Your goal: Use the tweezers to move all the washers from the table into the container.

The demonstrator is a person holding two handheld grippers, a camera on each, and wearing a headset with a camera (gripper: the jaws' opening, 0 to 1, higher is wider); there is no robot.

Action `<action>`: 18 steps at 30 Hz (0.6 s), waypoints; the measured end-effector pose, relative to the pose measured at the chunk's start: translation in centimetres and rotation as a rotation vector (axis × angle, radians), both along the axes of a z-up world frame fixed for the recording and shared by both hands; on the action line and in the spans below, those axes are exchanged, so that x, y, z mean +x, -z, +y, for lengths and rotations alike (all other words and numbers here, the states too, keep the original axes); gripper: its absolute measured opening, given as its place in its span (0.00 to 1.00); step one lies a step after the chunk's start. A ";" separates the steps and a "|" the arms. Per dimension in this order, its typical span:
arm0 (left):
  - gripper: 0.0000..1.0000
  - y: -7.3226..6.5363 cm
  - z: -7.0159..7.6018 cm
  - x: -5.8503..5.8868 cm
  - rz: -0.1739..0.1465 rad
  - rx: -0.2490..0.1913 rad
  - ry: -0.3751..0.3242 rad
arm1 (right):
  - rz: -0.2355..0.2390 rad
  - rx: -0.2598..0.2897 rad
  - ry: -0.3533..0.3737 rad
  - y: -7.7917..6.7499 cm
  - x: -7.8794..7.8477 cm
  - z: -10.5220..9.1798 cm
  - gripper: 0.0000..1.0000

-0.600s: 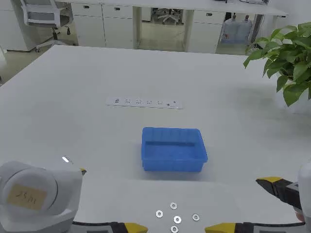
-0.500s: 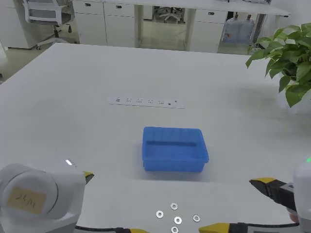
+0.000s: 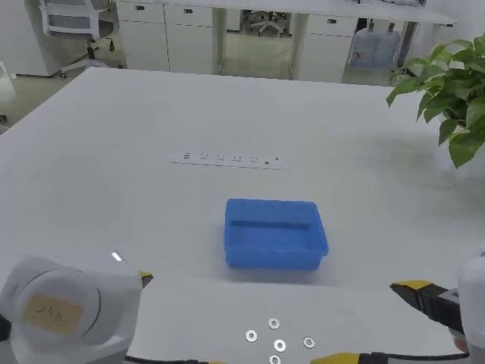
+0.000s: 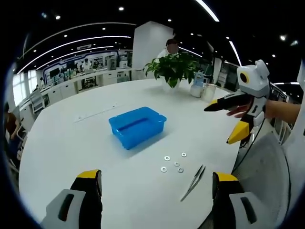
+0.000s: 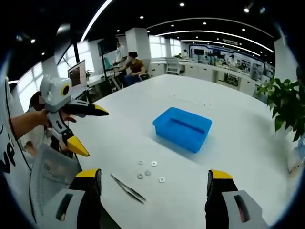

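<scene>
Shift: the whole head view slides a touch, so that is the head turning; against it the left gripper point(image 4: 156, 177) noses slightly in towards the middle of the frame, while nothing on the table point(image 3: 151, 114) budges.
Progress: right at the start, by my read; not one washer is in yet.
Bin: the blue bin point(image 3: 273, 258) sits dead centre in the head view, and its floor looks bare.
Washers: five washers point(image 3: 276, 341) lie in a loose cluster at the lower centre, below the bin and apart from it.
Tweezers: the tweezers point(image 4: 193, 182) lie flat on the table just beside the cluster, untouched.
Grippers: left gripper jaws spread wide, holding nothing; right gripper point(image 5: 155, 175) the same, gaping and empty.
Left to do: pick up the tweezers, then carry all five washers across.
</scene>
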State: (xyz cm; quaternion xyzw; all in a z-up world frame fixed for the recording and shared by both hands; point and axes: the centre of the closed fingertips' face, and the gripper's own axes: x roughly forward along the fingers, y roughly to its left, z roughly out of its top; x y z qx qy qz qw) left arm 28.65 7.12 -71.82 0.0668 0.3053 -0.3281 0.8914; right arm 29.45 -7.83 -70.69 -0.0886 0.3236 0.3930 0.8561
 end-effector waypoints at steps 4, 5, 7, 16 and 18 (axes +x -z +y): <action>0.99 -0.1 0.0 0.0 -0.001 0.007 0.002 | -0.004 -0.012 -0.010 0.0 0.1 0.0 0.91; 0.99 -0.2 0.0 0.0 -0.003 0.004 0.003 | -0.005 -0.012 -0.011 -0.1 0.1 0.0 0.91; 0.99 -0.2 0.1 0.0 -0.006 0.000 0.000 | -0.007 -0.006 -0.010 -0.2 0.2 0.1 0.91; 0.99 -0.3 0.3 0.3 -0.009 0.009 0.003 | -0.011 0.001 -0.002 -0.3 0.2 0.0 0.91; 0.99 -0.3 0.3 0.4 -0.015 0.016 0.006 | -0.013 0.001 0.001 -0.3 0.2 0.0 0.91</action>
